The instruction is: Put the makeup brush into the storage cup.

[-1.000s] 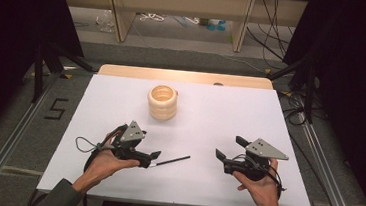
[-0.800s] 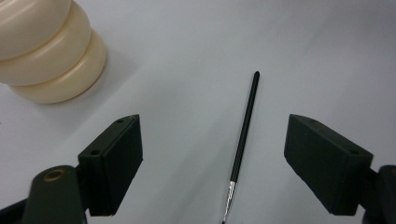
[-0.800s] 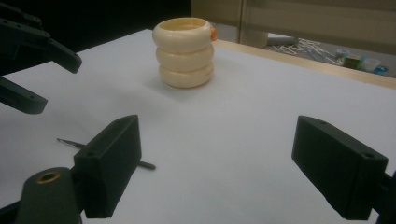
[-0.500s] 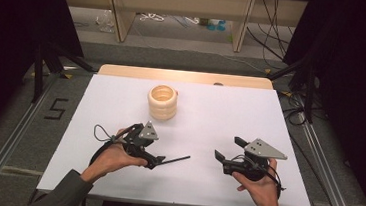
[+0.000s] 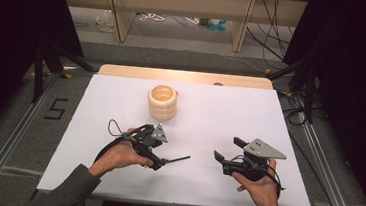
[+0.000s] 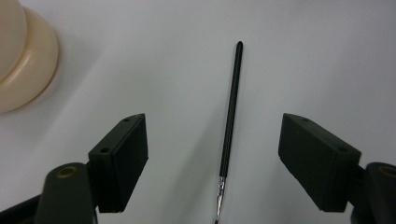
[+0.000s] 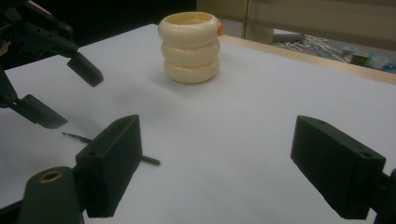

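Here, slim black paintbrush (image 6: 231,112) — ridged cream holder (image 5: 162,101).

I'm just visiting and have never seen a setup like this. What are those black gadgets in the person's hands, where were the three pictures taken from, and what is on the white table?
No robot here: a person holds a hand-operated clamp in each hand, the left gripper and the right gripper. One picture looks down from above the white table. The other two come from small cameras riding on each gripper, looking out between its two black jaws. On the table stands a cream holder shaped like three stacked rings, and a thin black brush lies flat. The left gripper, jaws open, is poised over the brush, which lies between them untouched. The right gripper is also open and holds nothing.
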`<state>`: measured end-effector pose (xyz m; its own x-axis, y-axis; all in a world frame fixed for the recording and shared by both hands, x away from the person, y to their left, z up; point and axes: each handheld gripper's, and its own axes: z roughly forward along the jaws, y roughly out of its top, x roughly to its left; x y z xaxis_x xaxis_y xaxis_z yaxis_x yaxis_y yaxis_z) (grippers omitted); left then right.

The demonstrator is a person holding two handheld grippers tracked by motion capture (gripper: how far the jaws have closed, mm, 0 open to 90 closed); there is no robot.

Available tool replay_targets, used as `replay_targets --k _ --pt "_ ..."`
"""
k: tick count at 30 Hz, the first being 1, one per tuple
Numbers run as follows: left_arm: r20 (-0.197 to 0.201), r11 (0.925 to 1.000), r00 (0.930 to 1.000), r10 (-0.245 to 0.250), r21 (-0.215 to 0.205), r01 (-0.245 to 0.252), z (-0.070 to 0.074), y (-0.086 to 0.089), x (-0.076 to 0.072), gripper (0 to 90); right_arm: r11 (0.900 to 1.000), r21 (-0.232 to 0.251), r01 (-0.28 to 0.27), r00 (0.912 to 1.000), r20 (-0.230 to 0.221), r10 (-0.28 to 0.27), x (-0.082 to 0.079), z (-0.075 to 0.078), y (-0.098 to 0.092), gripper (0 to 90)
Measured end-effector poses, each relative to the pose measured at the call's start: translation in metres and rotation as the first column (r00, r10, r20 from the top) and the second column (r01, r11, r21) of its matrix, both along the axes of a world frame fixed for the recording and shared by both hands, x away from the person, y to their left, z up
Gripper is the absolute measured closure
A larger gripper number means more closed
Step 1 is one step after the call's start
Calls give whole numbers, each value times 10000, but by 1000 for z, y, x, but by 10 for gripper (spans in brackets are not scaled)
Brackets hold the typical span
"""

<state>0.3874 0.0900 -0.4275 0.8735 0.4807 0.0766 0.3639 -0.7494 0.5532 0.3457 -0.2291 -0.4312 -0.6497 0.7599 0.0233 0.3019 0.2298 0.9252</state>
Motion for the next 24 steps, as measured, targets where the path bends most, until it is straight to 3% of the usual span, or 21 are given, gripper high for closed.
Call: replay_targets --k 3,5,11,13,24 --pt "-41 9990 9995 -321 317 323 0 -4 2 255 9999 113 -30 9999 114 29 1 -1 1 175" --pt "-163 9993 9996 -244 295 249 -1 -6 2 260 10000 8 -32 10000 34 32 0 -1 1 176" --pt "-529 9945 9969 -579 839 622 -8 -13 6 283 10000 0 -87 10000 -5 87 0 -1 1 177" --pt "-580 9945 9966 -587 838 634 -9 -14 7 291 9999 -26 -99 9999 -24 98 0 -1 2 177" --pt "-947 9832 9917 -867 1523 1005 -12 -24 11 352 9998 -76 -165 9998 -104 164 -1 -1 1 177"
